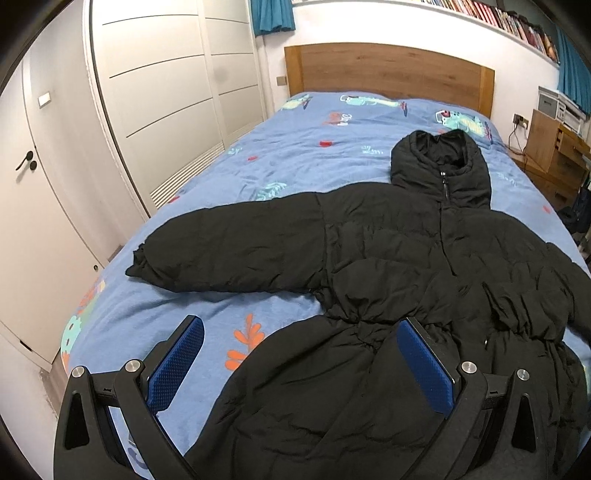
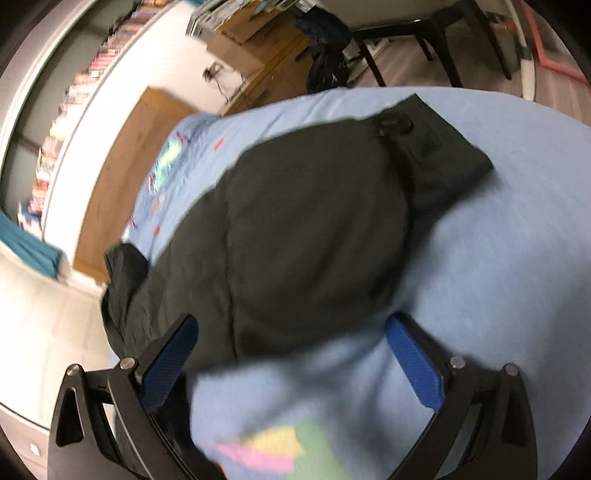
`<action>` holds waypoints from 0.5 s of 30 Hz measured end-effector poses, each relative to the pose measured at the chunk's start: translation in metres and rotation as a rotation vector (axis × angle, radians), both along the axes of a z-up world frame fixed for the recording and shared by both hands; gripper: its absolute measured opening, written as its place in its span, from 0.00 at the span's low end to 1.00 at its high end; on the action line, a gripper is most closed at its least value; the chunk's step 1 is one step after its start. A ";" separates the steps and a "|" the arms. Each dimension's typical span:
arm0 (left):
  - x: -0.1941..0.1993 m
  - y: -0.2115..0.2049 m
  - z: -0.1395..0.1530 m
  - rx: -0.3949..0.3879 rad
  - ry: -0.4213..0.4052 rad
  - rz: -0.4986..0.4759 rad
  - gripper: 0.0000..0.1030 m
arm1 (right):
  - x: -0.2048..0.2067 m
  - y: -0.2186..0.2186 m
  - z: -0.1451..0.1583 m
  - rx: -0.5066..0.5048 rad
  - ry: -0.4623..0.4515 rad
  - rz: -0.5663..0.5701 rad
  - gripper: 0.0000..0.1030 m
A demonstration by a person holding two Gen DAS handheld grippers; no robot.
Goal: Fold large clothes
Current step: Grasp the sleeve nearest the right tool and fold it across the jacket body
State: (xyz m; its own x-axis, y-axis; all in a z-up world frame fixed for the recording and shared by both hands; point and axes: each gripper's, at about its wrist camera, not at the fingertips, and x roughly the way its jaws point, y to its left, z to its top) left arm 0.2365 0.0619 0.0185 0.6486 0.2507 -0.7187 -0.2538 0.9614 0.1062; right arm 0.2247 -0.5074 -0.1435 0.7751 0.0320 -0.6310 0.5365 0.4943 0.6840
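Black coat [image 1: 388, 258]: only left shows hood [image 1: 441, 166].

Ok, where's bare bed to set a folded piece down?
Bare blue patterned bedspread lies between the wooden headboard and the black puffer coat's outstretched sleeve, wardrobe side. The near half is crowded by the coat body.

A wooden headboard [image 1: 388, 72] backs the blue patterned bedspread [image 1: 295, 147]; white sliding wardrobe doors [image 1: 166, 92] stand beside it, teal curtains [image 1: 273, 14] above.

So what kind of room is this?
A bedroom, most likely: a bed with a wooden headboard, a white wardrobe beside it, and a black coat spread on the bed.
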 end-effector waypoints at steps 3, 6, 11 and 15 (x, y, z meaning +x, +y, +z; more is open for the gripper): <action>0.006 -0.002 -0.007 0.002 0.015 -0.006 0.99 | 0.008 -0.019 -0.005 0.046 -0.068 -0.050 0.98; 0.011 -0.002 -0.012 0.003 0.024 -0.012 0.99 | 0.015 -0.029 -0.005 0.052 -0.093 -0.076 0.92; 0.016 -0.003 -0.017 0.003 0.030 -0.018 0.99 | 0.023 -0.037 -0.009 0.069 -0.091 -0.094 0.44; 0.017 0.000 -0.018 -0.006 0.026 -0.021 0.99 | 0.021 -0.035 -0.004 0.058 -0.107 -0.088 0.27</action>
